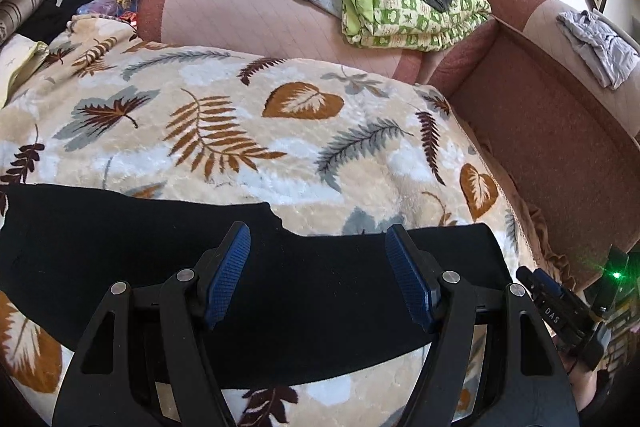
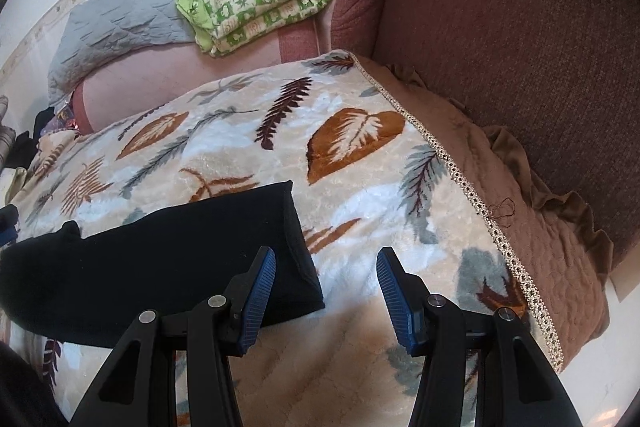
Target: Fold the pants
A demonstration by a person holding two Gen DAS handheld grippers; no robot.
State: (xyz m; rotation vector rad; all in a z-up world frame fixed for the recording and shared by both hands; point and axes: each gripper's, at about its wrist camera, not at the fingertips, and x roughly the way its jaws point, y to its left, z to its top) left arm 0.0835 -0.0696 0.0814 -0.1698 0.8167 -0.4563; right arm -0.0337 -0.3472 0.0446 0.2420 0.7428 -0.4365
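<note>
Left wrist view shows the black pants (image 1: pixel 160 259) laid flat as a long band across the plush leaf-print blanket (image 1: pixel 248 131), likely spread there so the soft, level surface keeps the fabric smooth for folding. Above them hangs the left gripper (image 1: pixel 318 247), jaws spread wide and holding nothing, its ribbed blue pads (image 1: pixel 230 275) straddling the cloth's upper edge. Further right, the right gripper (image 2: pixel 326 271) also gapes empty, poised over the pants' squared, hemmed end, one pad above dark matte knit, the other above blanket. A corduroy-like sofa arm (image 2: pixel 500 47) borders the right.
</note>
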